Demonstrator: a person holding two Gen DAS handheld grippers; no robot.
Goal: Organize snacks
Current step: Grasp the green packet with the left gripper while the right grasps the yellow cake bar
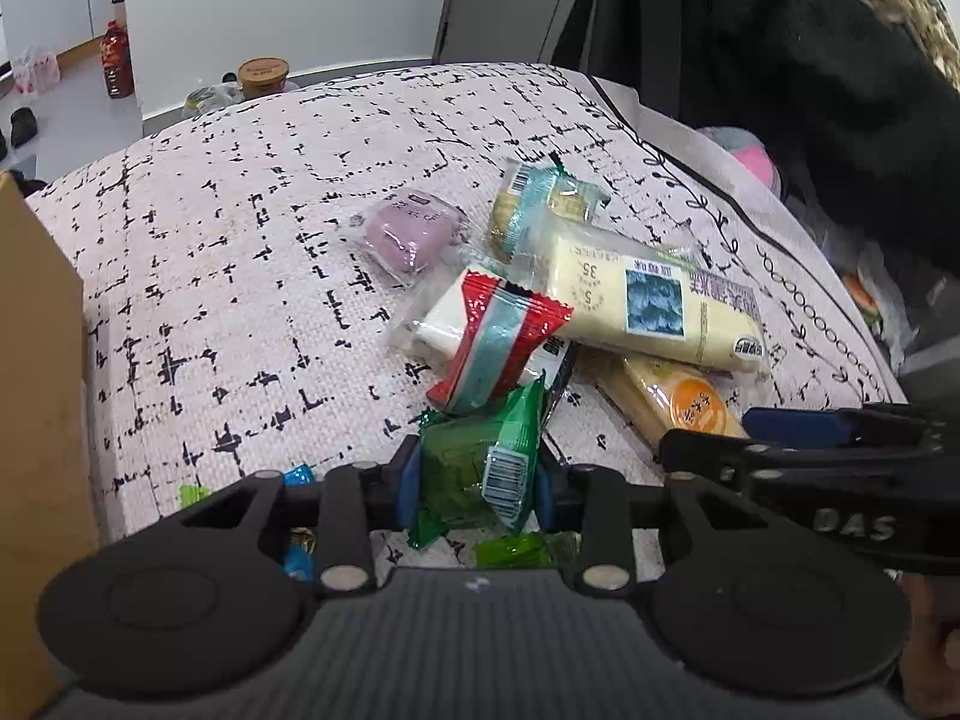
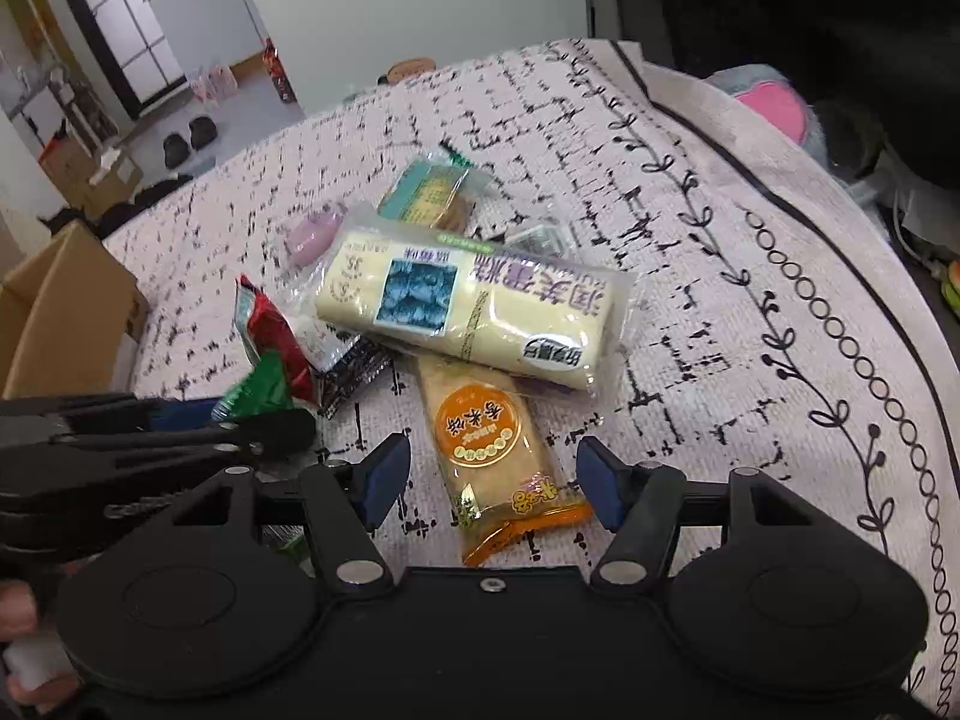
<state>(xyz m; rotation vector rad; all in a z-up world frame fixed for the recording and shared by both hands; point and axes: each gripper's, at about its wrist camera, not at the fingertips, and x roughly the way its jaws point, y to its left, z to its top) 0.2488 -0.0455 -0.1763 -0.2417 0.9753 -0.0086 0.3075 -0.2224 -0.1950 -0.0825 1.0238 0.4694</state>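
Note:
A heap of wrapped snacks lies on the patterned cloth [image 1: 240,276]. My left gripper [image 1: 477,483] is shut on a green packet [image 1: 474,468] at the near edge of the heap. Behind it lie a red and teal packet [image 1: 498,339], a long cream cake pack [image 1: 648,306], a purple sweet [image 1: 408,234] and a teal biscuit pack [image 1: 540,204]. My right gripper [image 2: 492,480] is open, its jaws on either side of an orange-labelled cracker pack [image 2: 492,444] that lies on the cloth. The cream cake pack [image 2: 468,306] lies across the cracker pack's far end.
A cardboard box [image 1: 36,360] stands at the left, also in the right wrist view [image 2: 66,306]. Small green and blue sweets [image 1: 522,549] lie under my left gripper. A pink and grey plush [image 2: 774,102] sits past the cloth's right edge. A bottle [image 1: 117,60] stands on the floor.

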